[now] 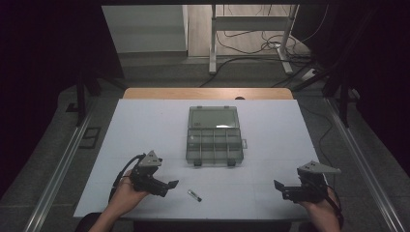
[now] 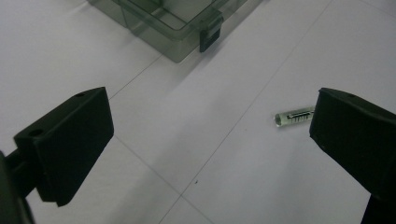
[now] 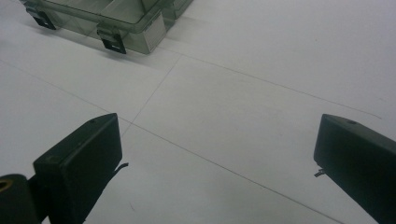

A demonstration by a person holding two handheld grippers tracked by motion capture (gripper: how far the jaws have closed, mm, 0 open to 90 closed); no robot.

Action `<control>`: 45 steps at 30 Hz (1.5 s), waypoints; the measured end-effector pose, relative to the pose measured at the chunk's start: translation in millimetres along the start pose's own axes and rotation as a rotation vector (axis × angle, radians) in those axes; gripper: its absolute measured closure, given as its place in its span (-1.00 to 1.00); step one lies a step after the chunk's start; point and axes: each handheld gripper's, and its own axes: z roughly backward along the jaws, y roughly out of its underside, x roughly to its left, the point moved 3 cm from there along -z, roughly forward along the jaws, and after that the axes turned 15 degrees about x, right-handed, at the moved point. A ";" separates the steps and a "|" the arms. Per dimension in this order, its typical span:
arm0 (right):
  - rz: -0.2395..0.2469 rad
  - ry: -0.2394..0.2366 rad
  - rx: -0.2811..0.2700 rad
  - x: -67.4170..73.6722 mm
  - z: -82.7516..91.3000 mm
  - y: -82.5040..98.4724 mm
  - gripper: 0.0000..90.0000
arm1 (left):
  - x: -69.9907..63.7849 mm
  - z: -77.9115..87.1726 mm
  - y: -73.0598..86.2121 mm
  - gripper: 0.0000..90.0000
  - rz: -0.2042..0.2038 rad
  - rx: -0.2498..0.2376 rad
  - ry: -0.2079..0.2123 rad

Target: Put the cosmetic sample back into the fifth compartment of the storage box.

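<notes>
Both grippers sit low at the near edge of the white table (image 1: 145, 125), one in each of the person's hands. The left gripper (image 1: 170, 185) points toward the middle of the table, its two black jaws spread wide with nothing between them. In the left gripper view those jaws stand far apart at either side, bare white surface between them.

Just beyond the left gripper's tips lies the small clear glass tube with dark printing on it (image 1: 194, 195), flat on the table and touching nothing. From the left gripper view the tube (image 2: 293, 116) peeks out right beside the right-hand jaw, its far end hidden behind that jaw's edge; it lies on its side, not between the jaws but just at their outer limit.

Ahead of both grippers, well apart from the tube, stands the smoky grey transparent plastic organiser box (image 1: 214, 136), lid swung open and leaning back, its divided compartments facing up. The left gripper view catches its near corner and a dark latch (image 2: 209, 37) up ahead of the jaws. I can't make out anything in its compartments.

Over on the other side, the right gripper (image 1: 278, 185) points inward, jaws likewise parted wide and empty. In the right gripper view the box (image 3: 135, 23) sits ahead of the left-hand jaw, with plain table between the two jaws.
</notes>
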 end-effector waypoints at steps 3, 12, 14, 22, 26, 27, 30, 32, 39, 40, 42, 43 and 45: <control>0.004 0.000 0.002 0.5 -0.4 -0.1 -0.97 | -2.0 -4.9 -4.9 -0.99 -0.008 0.015 0.013; 0.008 -0.002 0.008 0.5 -0.9 -0.2 -0.97 | -13.8 -17.9 -17.6 -1.00 -0.061 0.041 0.078; 0.011 -0.001 0.008 0.4 -0.9 -0.2 -0.97 | -15.9 -20.0 -18.7 -1.00 -0.068 0.048 0.088; 0.013 -0.002 0.019 1.2 -1.9 -0.5 -0.97 | -21.4 -27.2 -25.1 -0.86 -0.094 0.069 0.111; 0.016 -0.002 0.024 1.2 -2.5 -0.7 -0.96 | -25.7 -34.0 -28.0 -0.73 -0.128 0.095 0.125; 0.016 -0.003 0.027 1.2 -2.7 -0.7 -0.96 | -27.2 -36.0 -28.5 -0.68 -0.144 0.106 0.130; 0.016 -0.005 0.031 1.1 -3.3 -0.8 -0.96 | -32.3 -40.5 -29.7 -0.55 -0.168 0.114 0.143; 0.015 -0.005 0.032 1.1 -3.3 -0.8 -0.96 | -35.9 -43.1 -30.0 -0.44 -0.185 0.120 0.152; 0.015 -0.006 0.037 0.9 -4.0 -0.9 -0.96 | -44.5 -51.0 -25.7 -0.04 -0.244 0.159 0.195; 0.015 -0.006 0.039 1.0 -4.1 -1.0 -0.96 | -43.9 -51.5 -25.2 0.01 -0.281 0.186 0.187; 0.015 -0.006 0.039 1.1 -4.2 -1.0 -0.95 | -48.0 -54.9 -23.7 0.14 -0.302 0.199 0.180; 0.015 -0.007 0.039 1.0 -4.2 -1.0 -0.95 | -49.5 -56.7 -22.8 0.21 -0.325 0.215 0.168; 0.014 -0.007 0.040 0.9 -4.2 -0.9 -0.95 | -52.5 -56.7 -22.4 0.42 -0.357 0.208 0.100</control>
